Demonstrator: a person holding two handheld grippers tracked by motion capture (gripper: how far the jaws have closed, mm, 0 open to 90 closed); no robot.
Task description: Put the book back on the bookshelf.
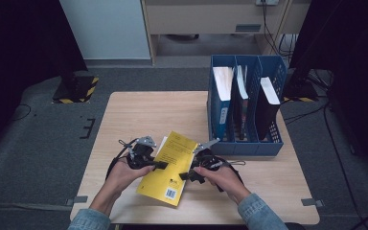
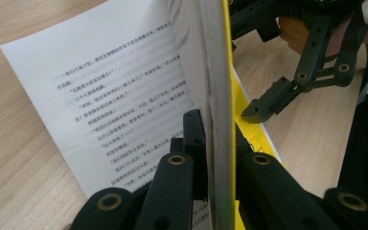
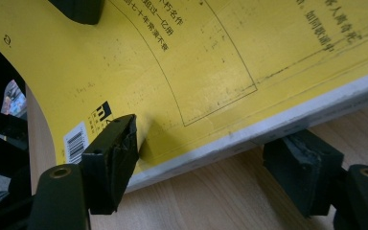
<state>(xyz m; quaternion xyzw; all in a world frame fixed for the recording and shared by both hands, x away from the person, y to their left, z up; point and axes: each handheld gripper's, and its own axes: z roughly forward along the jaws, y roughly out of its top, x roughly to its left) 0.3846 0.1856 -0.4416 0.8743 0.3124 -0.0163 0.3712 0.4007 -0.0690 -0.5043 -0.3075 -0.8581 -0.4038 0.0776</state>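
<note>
Yellow book is being lifted: left gripper is clamped on its edge, right gripper sits apart around the other edge and should squeeze next.

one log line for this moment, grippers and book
left gripper: shut on yellow book | right gripper: jaws straddle book edge, not yet clamped | book: partly lifted off table | file rack: untouched

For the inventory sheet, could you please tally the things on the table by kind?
Yellow book: 1
Blue file rack: 1
Books standing in the rack: 3 (blue, dark middle, black)
Handheld grippers: 2 (left, right)
Total: 7
</note>
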